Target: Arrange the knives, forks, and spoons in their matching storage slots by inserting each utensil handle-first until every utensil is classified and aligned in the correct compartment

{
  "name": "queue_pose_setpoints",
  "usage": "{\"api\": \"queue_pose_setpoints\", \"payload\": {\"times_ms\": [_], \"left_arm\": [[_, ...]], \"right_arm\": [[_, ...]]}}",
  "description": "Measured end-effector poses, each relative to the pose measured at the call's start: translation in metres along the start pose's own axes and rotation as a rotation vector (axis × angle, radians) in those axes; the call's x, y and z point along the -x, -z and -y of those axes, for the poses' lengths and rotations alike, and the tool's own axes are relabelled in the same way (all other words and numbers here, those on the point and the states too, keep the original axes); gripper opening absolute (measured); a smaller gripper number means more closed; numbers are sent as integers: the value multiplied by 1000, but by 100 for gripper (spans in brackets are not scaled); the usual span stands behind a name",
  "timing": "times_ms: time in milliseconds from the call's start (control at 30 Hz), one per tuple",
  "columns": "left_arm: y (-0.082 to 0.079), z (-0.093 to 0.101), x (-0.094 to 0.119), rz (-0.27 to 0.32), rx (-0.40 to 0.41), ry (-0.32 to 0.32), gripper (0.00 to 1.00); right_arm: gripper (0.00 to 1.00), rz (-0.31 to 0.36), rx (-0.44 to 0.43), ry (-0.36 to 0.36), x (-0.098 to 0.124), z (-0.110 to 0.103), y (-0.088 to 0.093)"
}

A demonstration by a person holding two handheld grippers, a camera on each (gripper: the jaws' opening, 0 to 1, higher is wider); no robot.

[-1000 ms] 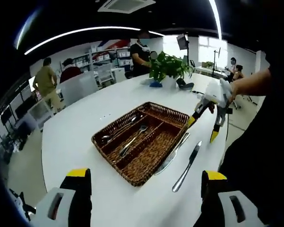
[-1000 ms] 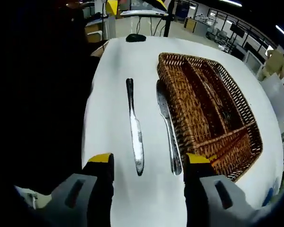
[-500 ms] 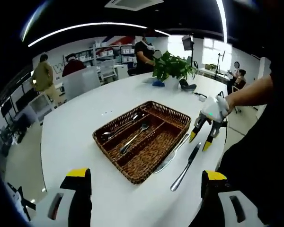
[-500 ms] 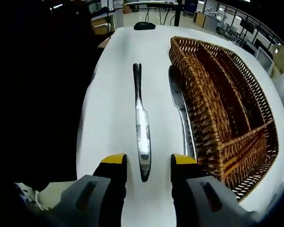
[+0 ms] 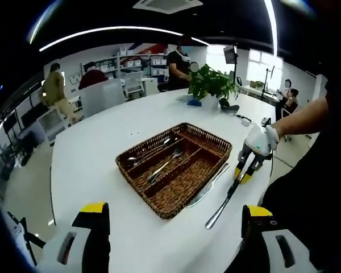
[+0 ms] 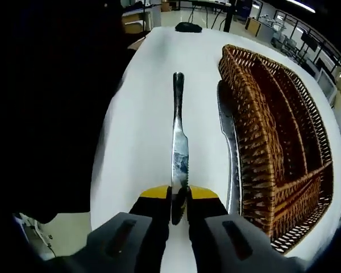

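right tool (image 6: 179, 206) clamped on the blade tip of a slim silver table knife (image 6: 179, 142) lying flat on the white round surface (image 6: 142, 114).

second silver knife (image 6: 230, 148) flat just beside it, close along the rim of the brown woven wicker cutlery tray (image 6: 278, 131). in the left gripper view, left tool (image 5: 170, 222) spread wide and holding nothing, well short of the tray (image 5: 173, 170); silver spoons (image 5: 153, 162) lying inside two of the tray's long slots; right tool (image 5: 243, 173) down at the far end of the knife (image 5: 221, 205); green potted plant (image 5: 211, 85) on the surface's far side.

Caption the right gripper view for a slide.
Right gripper shut on knife tip beside the basket.
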State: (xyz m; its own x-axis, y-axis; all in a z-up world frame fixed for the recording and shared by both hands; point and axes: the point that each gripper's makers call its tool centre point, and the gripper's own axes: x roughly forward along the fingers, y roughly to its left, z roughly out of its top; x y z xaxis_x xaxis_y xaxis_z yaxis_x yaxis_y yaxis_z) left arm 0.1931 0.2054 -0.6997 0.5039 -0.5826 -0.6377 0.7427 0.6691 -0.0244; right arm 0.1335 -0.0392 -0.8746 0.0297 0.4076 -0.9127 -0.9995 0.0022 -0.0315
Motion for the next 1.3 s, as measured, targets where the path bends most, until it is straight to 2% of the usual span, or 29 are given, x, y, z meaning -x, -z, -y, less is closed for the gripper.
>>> {"api": "queue_pose_setpoints", "payload": {"times_ms": [233,333,433,500,600,700,767,867,900,933,967,1000,1033,1100,1300], "left_arm": [[-2,8,-1,-20,-19,12,100],[-5,10,-1,-9,-17,14,100],[1,19,-9,-28,-34,42,100],[13,31,-18,-82,-80,77,100],[23,50,-33,-117,-127,129,100],[30,85,-60,-123,-129,233,100],[40,102,-80,-148,-142,286,100],[60,123,-106,-206,-207,347,100],[64,128,-117,-203,-226,349,100],[65,132,-124,-204,-237,356,97],[68,135,-127,-220,-258,377,79],[67,139,-134,-217,-263,386,68],[66,140,-138,-208,-270,387,65],[68,144,-148,-208,-260,392,73],[83,148,-160,-251,-404,410,52]], "right_arm": [[8,-42,-51,-15,0,2,0],[8,-54,-39,-3,-1,2,0],[8,-55,-47,-15,0,-1,-1],[8,-58,-43,-15,0,-1,-1],[7,-82,-35,-14,1,-1,2],[8,-93,-61,-27,3,-5,1],[8,-101,-60,-25,4,-5,1],[8,-108,-71,-30,5,-7,0],[8,-110,-74,-31,5,-8,0],[8,-118,-79,-29,6,-8,0],[7,-124,-77,-26,7,-8,1],[7,-129,-73,-24,8,-8,0],[7,-133,-74,-24,9,-8,-1],[7,-136,-80,-23,12,-8,-3],[7,-145,-86,-22,19,-9,-7]]}}
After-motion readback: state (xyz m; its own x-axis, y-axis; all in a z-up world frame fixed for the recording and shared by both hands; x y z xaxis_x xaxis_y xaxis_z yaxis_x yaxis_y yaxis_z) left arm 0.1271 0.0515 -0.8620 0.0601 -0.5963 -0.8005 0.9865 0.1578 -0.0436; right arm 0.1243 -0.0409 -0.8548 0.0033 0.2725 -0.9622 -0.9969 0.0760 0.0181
